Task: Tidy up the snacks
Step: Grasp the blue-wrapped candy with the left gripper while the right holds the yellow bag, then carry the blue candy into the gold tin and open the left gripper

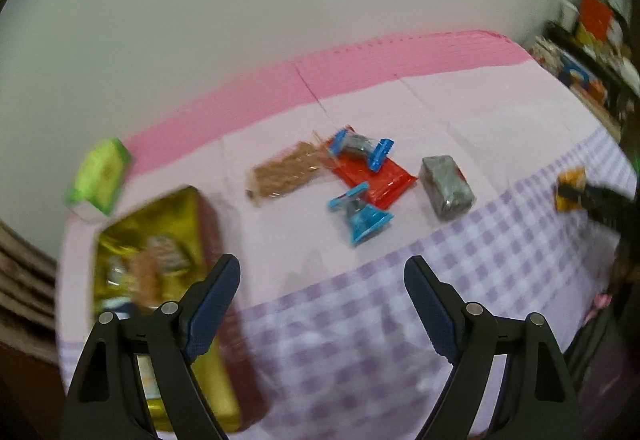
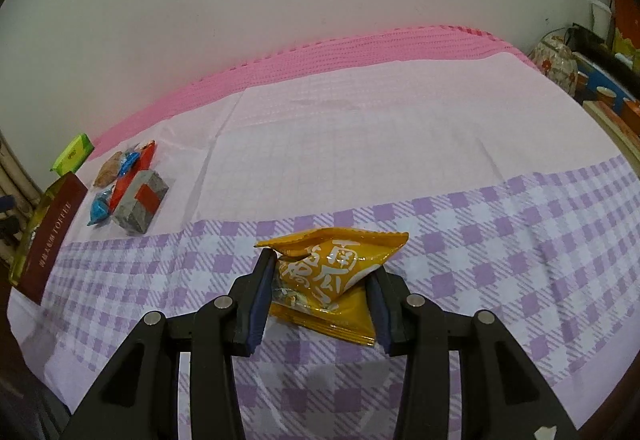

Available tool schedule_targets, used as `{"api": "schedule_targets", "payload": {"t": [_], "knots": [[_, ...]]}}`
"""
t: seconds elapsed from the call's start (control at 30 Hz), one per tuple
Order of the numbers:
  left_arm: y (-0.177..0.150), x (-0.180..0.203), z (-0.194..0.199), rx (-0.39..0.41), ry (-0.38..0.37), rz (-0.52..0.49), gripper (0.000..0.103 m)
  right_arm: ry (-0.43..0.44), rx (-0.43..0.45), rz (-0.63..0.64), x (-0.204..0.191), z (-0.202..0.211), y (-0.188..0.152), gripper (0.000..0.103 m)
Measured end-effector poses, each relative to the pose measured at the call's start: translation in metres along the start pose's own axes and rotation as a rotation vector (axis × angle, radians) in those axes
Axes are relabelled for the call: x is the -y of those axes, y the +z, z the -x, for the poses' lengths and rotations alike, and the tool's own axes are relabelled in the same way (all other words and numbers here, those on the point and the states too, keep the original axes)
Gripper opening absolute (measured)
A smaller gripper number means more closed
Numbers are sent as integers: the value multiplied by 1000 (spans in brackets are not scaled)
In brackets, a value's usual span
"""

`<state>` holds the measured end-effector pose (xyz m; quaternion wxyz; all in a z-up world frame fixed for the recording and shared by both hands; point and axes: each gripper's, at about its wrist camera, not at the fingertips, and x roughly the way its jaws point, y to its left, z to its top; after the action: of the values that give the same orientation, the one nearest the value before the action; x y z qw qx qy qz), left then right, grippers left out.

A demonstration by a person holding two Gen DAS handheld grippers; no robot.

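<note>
1. A yellow-orange crinkled foil snack packet with white lettering (image 2: 336, 272) is pinched between the blue-padded fingers (image 2: 258, 296) of the right gripper (image 2: 320, 290), just above the purple-checked part of the cloth-covered bench (image 2: 500, 240).
2. In the left wrist view the same packet (image 1: 570, 188) is seen at the far right, well apart from the other snacks.
3. The left gripper (image 1: 322, 300) is spread wide with nothing between its fingers (image 1: 218, 304), above the near left part of the bench (image 1: 500, 252).
4. A gold rectangular tin box with dark red sides (image 1: 160, 240), already containing several wrapped snacks, lies under the left finger; "TOFFEE" is read on its side (image 2: 48, 236) in the right wrist view.
5. A loose group of snacks lies on the pale pink cloth beyond: a grey block-shaped wrapped snack (image 1: 447, 187), a flat red foil packet (image 1: 376, 175), two blue-ended twisted candies (image 1: 362, 147) (image 1: 360, 215), and a brown clear-wrapped biscuit (image 1: 286, 173).
6. A small light-green carton (image 1: 100, 173) stands at the far left edge, near the tin.
</note>
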<state>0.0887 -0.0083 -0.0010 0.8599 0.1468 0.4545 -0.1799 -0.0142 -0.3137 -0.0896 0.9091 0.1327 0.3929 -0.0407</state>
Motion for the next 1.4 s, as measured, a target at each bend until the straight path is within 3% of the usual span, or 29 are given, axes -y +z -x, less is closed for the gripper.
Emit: {"api": "schedule_targets", "payload": {"t": [0.1, 0.27, 0.4, 0.53, 0.63, 0.73, 0.8, 1.03, 1.4], "knots": [[15, -8, -32, -67, -78, 118, 82, 19, -5, -5, 1, -1, 1, 40], [29, -16, -71, -135, -101, 209, 65, 49, -2, -29, 7, -2, 0, 41], [33, -22, -97, -191, -155, 284, 64, 62, 0, -37, 8, -2, 0, 41], [36, -24, -111, -210, -164, 309, 64, 72, 1, -42, 9, -2, -1, 41], [36, -22, -122, -245, -154, 308, 47, 75, 1, -43, 9, -2, -1, 41], [36, -23, -125, -239, -155, 321, 41, 75, 2, -43, 9, -2, -2, 42], [36, -25, -124, -223, -129, 326, 28, 76, 3, -43, 9, -2, -2, 42], [17, -34, -112, -192, -131, 370, 27, 75, 2, -43, 9, -2, -2, 42], [-23, -19, -34, -111, -105, 344, 27, 45, -3, -21, 4, -4, -2, 42]]}}
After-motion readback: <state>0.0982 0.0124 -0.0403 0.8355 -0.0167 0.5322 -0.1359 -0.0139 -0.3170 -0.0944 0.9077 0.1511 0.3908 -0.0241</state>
